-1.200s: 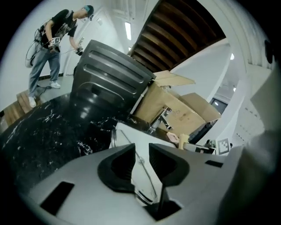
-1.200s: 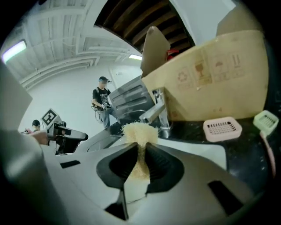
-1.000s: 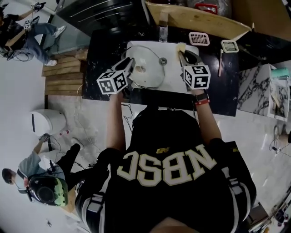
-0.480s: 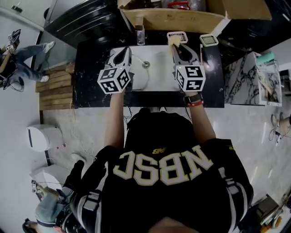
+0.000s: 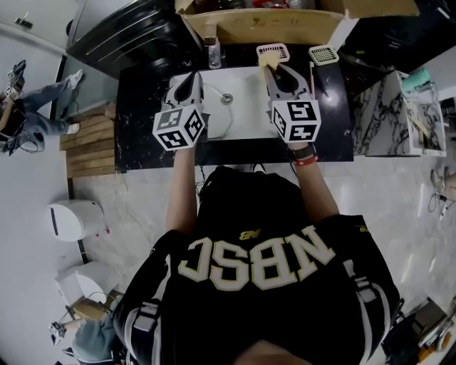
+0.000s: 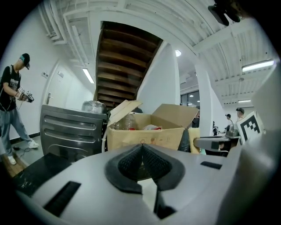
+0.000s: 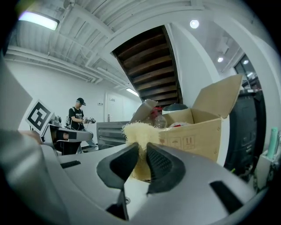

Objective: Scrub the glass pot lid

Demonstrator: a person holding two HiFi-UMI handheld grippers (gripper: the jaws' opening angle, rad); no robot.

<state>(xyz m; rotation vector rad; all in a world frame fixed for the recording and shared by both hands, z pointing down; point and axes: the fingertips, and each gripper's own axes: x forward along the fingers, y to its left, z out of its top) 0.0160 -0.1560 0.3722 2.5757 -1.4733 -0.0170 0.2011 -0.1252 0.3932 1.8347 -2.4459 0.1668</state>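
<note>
The glass pot lid [image 5: 219, 122] lies in the white sink [image 5: 249, 117]; only its curved rim shows, beside my left gripper. My left gripper [image 5: 192, 78] is raised over the sink's left side and points level at the back. Its pads [image 6: 131, 161] meet with nothing seen between them. My right gripper [image 5: 274, 70] is held over the sink's right side, shut on a yellow scrubbing sponge [image 5: 269, 60]. In the right gripper view the fuzzy sponge [image 7: 139, 132] sticks up from between the pads [image 7: 160, 165].
A black counter [image 5: 142, 107] surrounds the sink. An open cardboard box [image 5: 285, 18] with a bottle and packets stands at the back. Two small grid racks [image 5: 322, 53] lie at the back right. A marble table [image 5: 399, 114] is to the right. People stand on the floor at left [image 5: 28, 107].
Both grippers have risen out of the sink and levelled toward the cardboard box. The lid stays in the sink. The sponge remains in the right gripper.
</note>
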